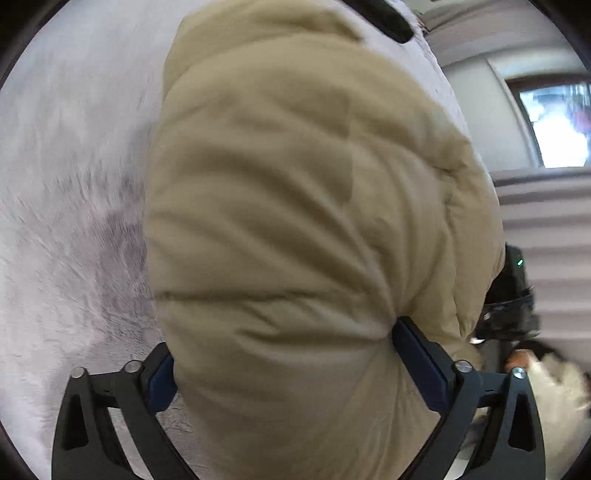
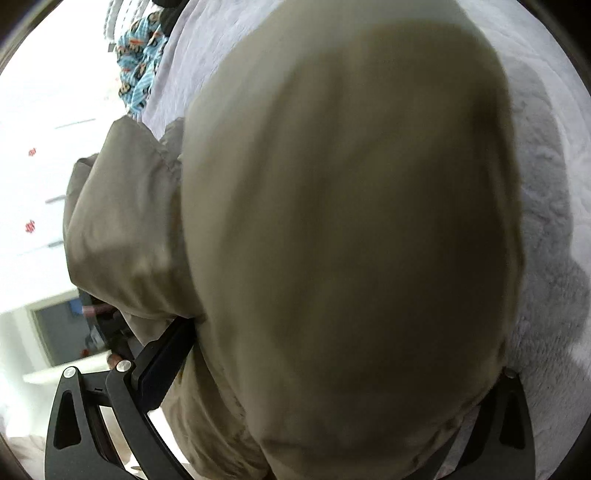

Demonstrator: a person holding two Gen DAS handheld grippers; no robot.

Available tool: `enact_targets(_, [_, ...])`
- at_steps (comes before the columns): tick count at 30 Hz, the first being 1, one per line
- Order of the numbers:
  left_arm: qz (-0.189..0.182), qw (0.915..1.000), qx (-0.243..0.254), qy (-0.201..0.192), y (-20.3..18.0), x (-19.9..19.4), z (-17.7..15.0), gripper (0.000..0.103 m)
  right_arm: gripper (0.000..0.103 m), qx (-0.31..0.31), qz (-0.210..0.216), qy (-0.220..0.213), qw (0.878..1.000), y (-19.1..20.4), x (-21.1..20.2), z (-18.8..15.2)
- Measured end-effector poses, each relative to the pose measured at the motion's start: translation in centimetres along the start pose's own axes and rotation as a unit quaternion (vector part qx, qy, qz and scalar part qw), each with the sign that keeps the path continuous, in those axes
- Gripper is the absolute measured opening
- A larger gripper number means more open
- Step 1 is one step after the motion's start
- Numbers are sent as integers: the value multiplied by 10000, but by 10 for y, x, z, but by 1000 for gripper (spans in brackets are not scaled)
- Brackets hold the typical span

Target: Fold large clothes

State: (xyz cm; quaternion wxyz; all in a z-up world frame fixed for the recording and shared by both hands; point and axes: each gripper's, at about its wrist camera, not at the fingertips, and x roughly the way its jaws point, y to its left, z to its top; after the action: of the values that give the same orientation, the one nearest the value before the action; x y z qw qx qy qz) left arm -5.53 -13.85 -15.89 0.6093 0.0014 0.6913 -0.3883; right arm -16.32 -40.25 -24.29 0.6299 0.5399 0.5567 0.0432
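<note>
A beige puffer jacket [image 1: 295, 206] fills the middle of the left wrist view and lies bunched on a pale fluffy blanket [image 1: 66, 221]. My left gripper [image 1: 282, 336] straddles a thick fold of it, jaws wide, and both blue pads [image 1: 417, 362] press into the fabric, which creases around them. In the right wrist view the same jacket [image 2: 351, 221] bulges close to the lens, blurred. My right gripper [image 2: 347, 349] holds a fat fold; its left finger [image 2: 166, 362] pushes into the cloth and its right finger is mostly hidden behind it. A jacket sleeve [image 2: 122, 229] hangs to the left.
The blanket [image 2: 546, 221] spreads to the right of the jacket. A blue patterned cloth [image 2: 144, 55] lies at the far upper left. A black strip [image 1: 388, 18] sits at the blanket's far edge. The other gripper's black body [image 1: 513, 295] and a hand [image 1: 517, 360] show at the right.
</note>
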Motion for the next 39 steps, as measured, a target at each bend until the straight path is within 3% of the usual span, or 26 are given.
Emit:
enact_targets(2, [231, 9995, 111, -158, -18, -3, -2, 93, 96, 152, 104, -23, 9998, -4, -3, -2])
enact_targets(4, [409, 9986, 188, -288, -30, -6, -5, 85, 81, 247, 174, -40, 9995, -6, -6, -4])
enact_targets(6, [510, 9978, 236, -364, -38, -9, -8, 80, 60, 265, 261, -112, 9992, -8, -13, -8])
enact_targets(9, [621, 9964, 318, -480, -43, -22, -14, 75, 46, 116, 259, -247, 9993, -1, -21, -14])
enact_targets(17, [608, 9931, 454, -892, -36, -76, -16, 73, 45, -135, 499, -397, 9979, 22, -33, -26])
enact_targets(23, [636, 9902, 454, -1161, 3, -128, 2, 73, 45, -411, 497, -514, 9966, 73, -3, -17])
enact_targets(33, [967, 9837, 356, -1473, 166, -225, 48, 73, 45, -736, 584, -623, 9936, 166, 104, 20])
enact_targets(39, [1361, 9771, 106, -1635, 251, -236, 81, 73, 45, -962, 449, -509, 9930, 209, 173, 61])
